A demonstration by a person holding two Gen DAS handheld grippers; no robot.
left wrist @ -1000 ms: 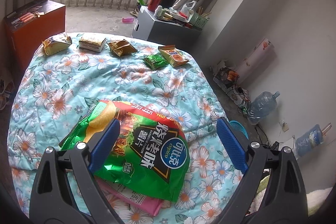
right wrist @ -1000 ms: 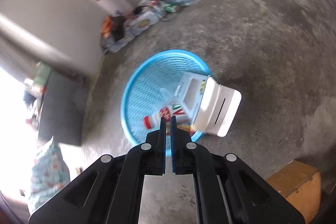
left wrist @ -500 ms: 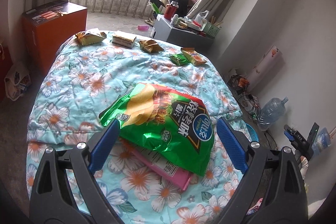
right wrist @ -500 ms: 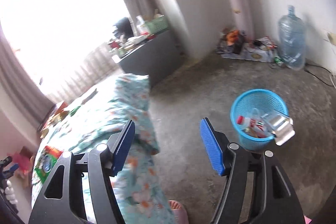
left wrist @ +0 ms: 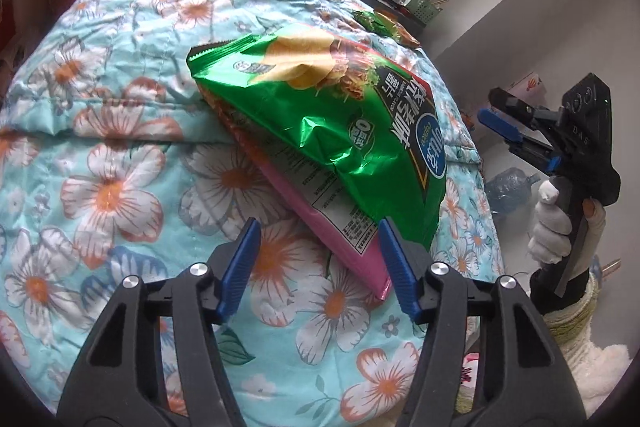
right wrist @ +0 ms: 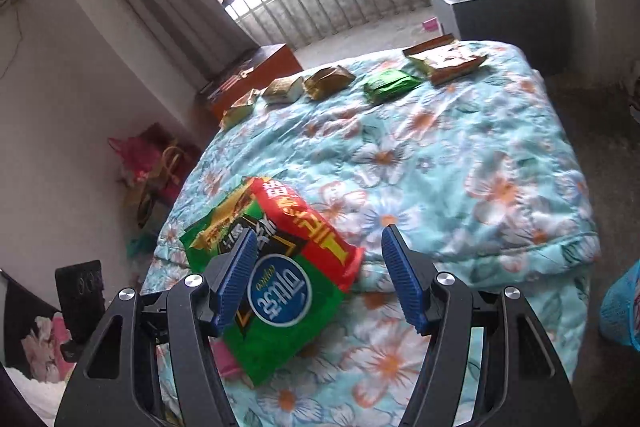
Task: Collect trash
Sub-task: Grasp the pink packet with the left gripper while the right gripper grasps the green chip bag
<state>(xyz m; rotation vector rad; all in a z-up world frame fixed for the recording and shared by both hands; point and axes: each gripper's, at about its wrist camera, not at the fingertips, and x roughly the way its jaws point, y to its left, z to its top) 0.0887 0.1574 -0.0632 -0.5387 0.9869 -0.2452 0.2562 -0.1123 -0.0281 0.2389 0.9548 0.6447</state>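
Floral turquoise quilt [left wrist: 120, 147] across bed, barred window and grey cabinet behind. Noted on near part of quilt: large green foil chip bag [left wrist: 328, 119], lying half over flat pink packet [left wrist: 320, 219]. Seen from left wrist: left gripper [left wrist: 319, 223] now low and close over near corner of both, against a higher, more distant view one second back. Jaws closing from wide, narrowed to roughly half; pink packet's corner and tip of green bag between them, pads not yet visibly pressing, so nothing gripped so far. Seen from right wrist: right gripper [right wrist: 320, 231] clenched a second ago above blue plastic basket [right wrist: 620, 307] holding earlier trash; now released, empty, swung back over bed and aimed at same green bag. Also visible at right edge of left view, held by white-gloved hand [left wrist: 550, 227], well clear of quilt. Basket now only a sliver at right edge of right view, beside bed on floor. Reading: previous drop-off finished, next pick-up begun by left side. Judged early-to-middle in task, with row of small crumpled wrappers [right wrist: 328, 81] along far edge of quilt untouched. Risk judged: slippery foil, two stacked items in one pinch; possible to lift only one, or drag quilt fabric along. Deeper bite on corner advisable before lifting.
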